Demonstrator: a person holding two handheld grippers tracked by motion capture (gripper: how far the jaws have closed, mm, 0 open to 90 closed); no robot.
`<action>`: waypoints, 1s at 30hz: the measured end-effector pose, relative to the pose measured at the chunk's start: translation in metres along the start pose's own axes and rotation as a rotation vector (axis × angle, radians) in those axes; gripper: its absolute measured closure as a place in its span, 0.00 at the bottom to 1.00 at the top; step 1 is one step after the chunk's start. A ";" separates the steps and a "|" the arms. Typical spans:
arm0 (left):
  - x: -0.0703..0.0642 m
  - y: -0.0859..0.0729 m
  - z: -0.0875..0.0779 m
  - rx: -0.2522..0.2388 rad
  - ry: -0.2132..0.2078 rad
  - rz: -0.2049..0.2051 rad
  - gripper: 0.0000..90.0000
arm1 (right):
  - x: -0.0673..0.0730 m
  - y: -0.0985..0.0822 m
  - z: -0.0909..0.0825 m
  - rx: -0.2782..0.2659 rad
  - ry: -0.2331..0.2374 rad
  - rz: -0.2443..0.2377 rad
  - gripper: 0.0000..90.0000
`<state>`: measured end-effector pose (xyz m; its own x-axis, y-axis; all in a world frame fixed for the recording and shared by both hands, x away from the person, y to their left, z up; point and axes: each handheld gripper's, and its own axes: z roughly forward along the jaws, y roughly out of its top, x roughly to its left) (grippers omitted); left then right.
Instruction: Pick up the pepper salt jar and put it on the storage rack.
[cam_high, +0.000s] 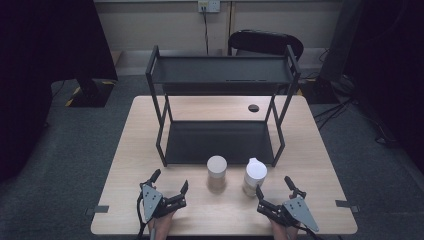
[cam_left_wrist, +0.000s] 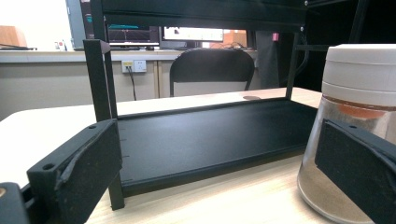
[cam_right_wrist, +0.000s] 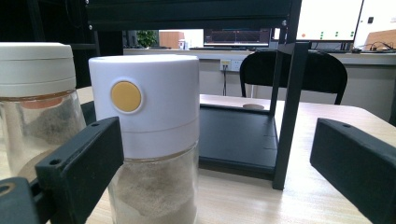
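Plainly at rest near the table's (cam_high: 125, 150) front edge: left gripper (cam_high: 170, 187) spread wide, clasping nothing; right gripper (cam_high: 275, 192) likewise spread and empty. Stood upright just ahead of them, side by side in front of the black two-tier shelf (cam_high: 222, 142): a beige-lidded jar (cam_high: 216, 172) and a white-capped jar (cam_high: 254, 176), close together but apart. Judged risky for any reach toward either one: tall, narrow, near its neighbour, easily clipped by an outer jaw and toppled, or knocked against the shelf's front post.
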<state>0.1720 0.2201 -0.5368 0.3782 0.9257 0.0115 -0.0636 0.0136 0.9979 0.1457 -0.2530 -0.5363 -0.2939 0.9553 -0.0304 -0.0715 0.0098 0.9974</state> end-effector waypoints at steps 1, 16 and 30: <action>0.000 0.000 0.000 -0.001 0.000 -0.001 0.00 | 0.000 0.000 0.000 0.000 0.000 0.001 0.02; -0.002 0.000 0.000 0.002 0.007 0.003 0.00 | 0.000 -0.001 0.000 -0.004 -0.001 0.005 0.02; -0.003 0.002 0.001 0.009 0.016 -0.010 0.00 | -0.001 -0.001 0.000 -0.006 0.002 0.007 0.02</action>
<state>0.1722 0.2173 -0.5352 0.3643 0.9313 0.0002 -0.0517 0.0200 0.9985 0.1457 -0.2540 -0.5373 -0.2966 0.9547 -0.0240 -0.0749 0.0018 0.9972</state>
